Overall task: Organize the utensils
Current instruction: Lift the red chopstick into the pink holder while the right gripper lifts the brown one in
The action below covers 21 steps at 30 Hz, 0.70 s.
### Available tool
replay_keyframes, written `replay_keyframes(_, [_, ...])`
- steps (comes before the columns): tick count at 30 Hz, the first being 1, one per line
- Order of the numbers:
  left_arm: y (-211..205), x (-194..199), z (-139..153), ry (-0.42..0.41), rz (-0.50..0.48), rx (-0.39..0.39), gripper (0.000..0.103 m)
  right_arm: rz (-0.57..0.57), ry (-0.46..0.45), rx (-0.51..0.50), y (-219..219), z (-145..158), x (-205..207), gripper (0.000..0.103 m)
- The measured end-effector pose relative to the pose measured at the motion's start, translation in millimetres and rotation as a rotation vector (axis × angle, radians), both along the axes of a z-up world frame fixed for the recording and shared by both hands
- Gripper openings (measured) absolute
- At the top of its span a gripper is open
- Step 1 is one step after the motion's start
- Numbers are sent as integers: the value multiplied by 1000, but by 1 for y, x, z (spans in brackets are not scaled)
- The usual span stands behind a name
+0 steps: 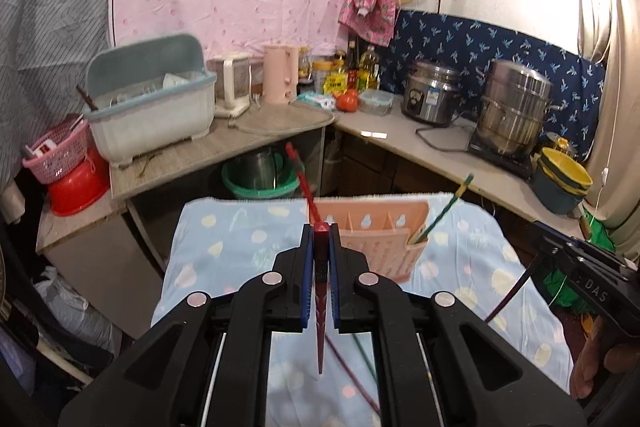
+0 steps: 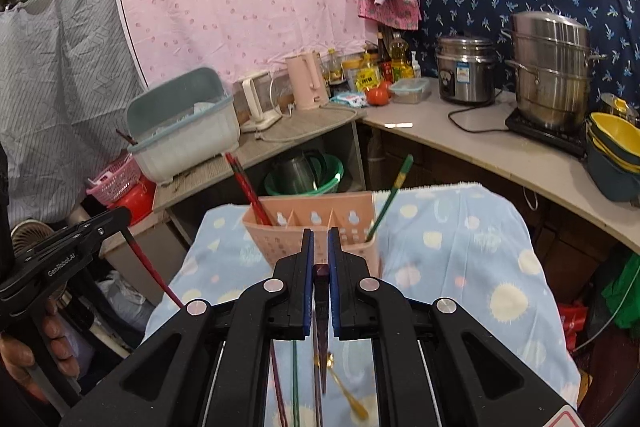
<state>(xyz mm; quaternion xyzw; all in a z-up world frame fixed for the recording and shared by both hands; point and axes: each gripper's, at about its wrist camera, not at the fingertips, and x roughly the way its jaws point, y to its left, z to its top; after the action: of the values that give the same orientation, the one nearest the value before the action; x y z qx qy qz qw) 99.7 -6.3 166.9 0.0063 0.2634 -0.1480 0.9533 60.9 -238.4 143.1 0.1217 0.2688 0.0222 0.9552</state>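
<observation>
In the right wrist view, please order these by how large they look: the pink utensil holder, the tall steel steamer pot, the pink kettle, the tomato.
1. pink utensil holder, though it stands nearest the camera
2. steel steamer pot, close to it in apparent size, so this order is unsure
3. pink kettle
4. tomato

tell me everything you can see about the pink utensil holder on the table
The pink utensil holder is a pale pink, plastic-looking rectangular caddy with upright dividers making several compartments and rows of small cut-out holes in its walls. It stands upright on the blue patterned cloth near the table's far edge. Red chopsticks lean out of its left end compartment and a green chopstick out of its right end; the middle compartments look empty. Neither gripper touches it.
</observation>
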Motion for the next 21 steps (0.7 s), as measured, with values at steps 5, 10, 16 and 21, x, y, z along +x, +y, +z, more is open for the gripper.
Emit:
replay_keyframes(5, [-13,19,37,-72,-17,-18,7,-3,-55,0,-4,30,29,7])
replay_keyframes(10, [-25,44,70,-130,-23,-38,7,-19,-135,0,-6,66,56,7])
replay_keyframes(16, [-41,72,92,-170,-40,-76,7,-51,-198,22,-10,93,90,7])
replay_keyframes(21, [-57,96,89,-177,-53,-96,7,-65,-206,55,-12,86,118,7])
